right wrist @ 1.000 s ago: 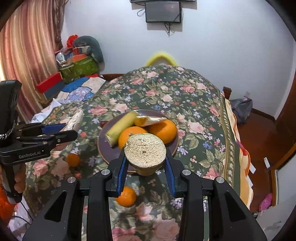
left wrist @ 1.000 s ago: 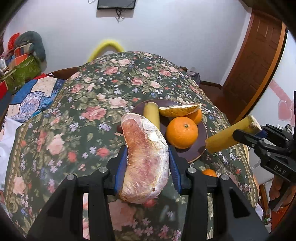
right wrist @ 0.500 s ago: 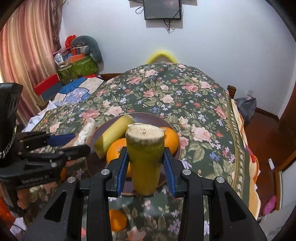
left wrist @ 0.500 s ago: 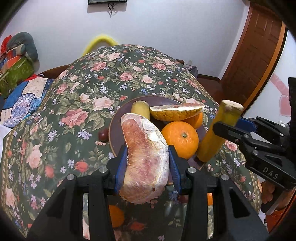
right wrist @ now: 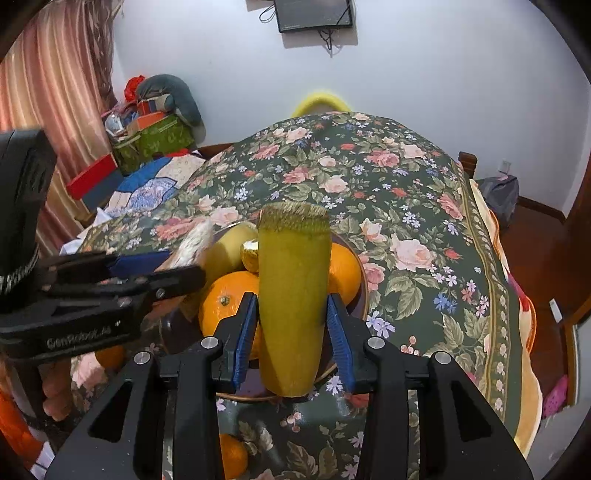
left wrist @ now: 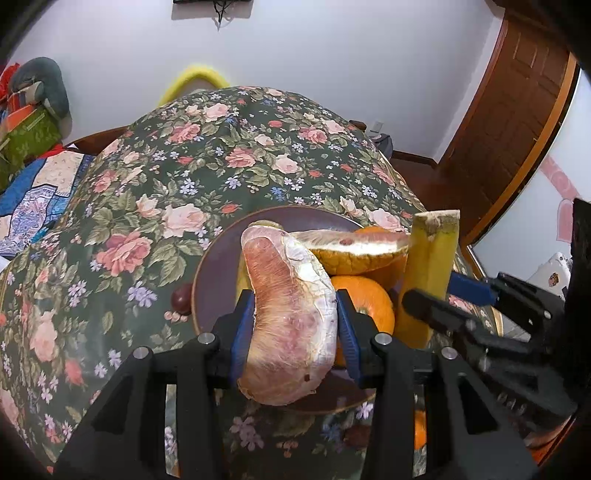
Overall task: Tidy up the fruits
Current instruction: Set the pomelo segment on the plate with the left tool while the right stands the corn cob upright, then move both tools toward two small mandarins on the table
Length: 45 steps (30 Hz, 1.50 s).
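right wrist: right gripper [right wrist: 291, 325] opening around upright sugarcane piece [right wrist: 291, 295] over plate [right wrist: 360, 295]

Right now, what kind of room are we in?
Most likely a room in someone's home, perhaps a dining corner or bedroom. A table under a floral cloth holds a plate of fruit, a small screen hangs on the wall, and a pink curtain hangs beside piled boxes.

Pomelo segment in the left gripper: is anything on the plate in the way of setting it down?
Yes. The pomelo segment hangs over the plate, where an orange, a pomelo wedge and the right gripper's sugarcane piece crowd its right side.
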Each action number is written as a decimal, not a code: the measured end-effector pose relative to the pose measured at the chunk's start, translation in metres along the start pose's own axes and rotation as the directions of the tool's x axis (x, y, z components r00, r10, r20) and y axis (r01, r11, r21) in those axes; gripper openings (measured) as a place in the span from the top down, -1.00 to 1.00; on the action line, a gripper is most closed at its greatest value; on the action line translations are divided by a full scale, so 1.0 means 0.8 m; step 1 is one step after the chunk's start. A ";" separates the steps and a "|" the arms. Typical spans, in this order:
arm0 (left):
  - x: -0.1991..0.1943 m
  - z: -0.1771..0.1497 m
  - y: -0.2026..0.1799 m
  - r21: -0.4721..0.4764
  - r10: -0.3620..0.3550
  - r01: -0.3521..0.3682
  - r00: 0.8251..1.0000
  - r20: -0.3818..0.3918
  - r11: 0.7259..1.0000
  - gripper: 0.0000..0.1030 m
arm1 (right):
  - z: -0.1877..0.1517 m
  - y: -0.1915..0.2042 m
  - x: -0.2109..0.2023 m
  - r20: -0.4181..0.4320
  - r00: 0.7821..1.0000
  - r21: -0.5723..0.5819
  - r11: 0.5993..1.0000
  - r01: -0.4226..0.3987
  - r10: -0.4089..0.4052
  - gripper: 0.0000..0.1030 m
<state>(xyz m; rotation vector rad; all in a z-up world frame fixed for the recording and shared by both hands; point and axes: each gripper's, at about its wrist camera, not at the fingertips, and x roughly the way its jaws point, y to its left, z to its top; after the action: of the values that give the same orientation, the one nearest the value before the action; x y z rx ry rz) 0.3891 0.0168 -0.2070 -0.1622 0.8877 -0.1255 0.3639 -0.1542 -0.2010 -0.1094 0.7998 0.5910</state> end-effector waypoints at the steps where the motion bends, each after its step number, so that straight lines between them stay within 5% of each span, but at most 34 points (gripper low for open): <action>1: 0.004 0.003 -0.001 0.001 0.007 -0.007 1.000 -0.004 1.000 0.17 | -0.001 -0.001 0.000 -0.001 1.000 0.003 1.000 -0.003 0.003 0.30; 15: 0.012 0.021 -0.005 0.006 0.020 -0.020 1.000 0.006 1.000 0.17 | -0.003 -0.010 0.010 -0.029 1.000 -0.002 1.000 -0.008 0.008 0.29; 23: -0.013 0.008 0.000 0.011 0.029 -0.029 1.000 0.012 1.000 0.17 | -0.004 -0.010 0.000 -0.022 0.999 -0.001 1.000 0.028 -0.028 0.03; 39: -0.129 -0.052 0.004 0.039 0.072 -0.076 0.994 0.078 0.996 -0.07 | -0.028 0.029 -0.073 0.035 0.998 0.006 0.999 0.051 -0.051 -0.04; 45: -0.143 -0.085 0.018 0.028 0.086 -0.087 0.995 0.049 0.996 -0.11 | -0.052 0.041 -0.077 0.016 0.999 0.018 0.999 0.042 -0.043 -0.04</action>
<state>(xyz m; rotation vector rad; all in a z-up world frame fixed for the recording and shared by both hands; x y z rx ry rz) 0.2652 0.0454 -0.1650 -0.0977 0.8434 -0.0543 0.2857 -0.1680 -0.1824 -0.1050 0.7845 0.5440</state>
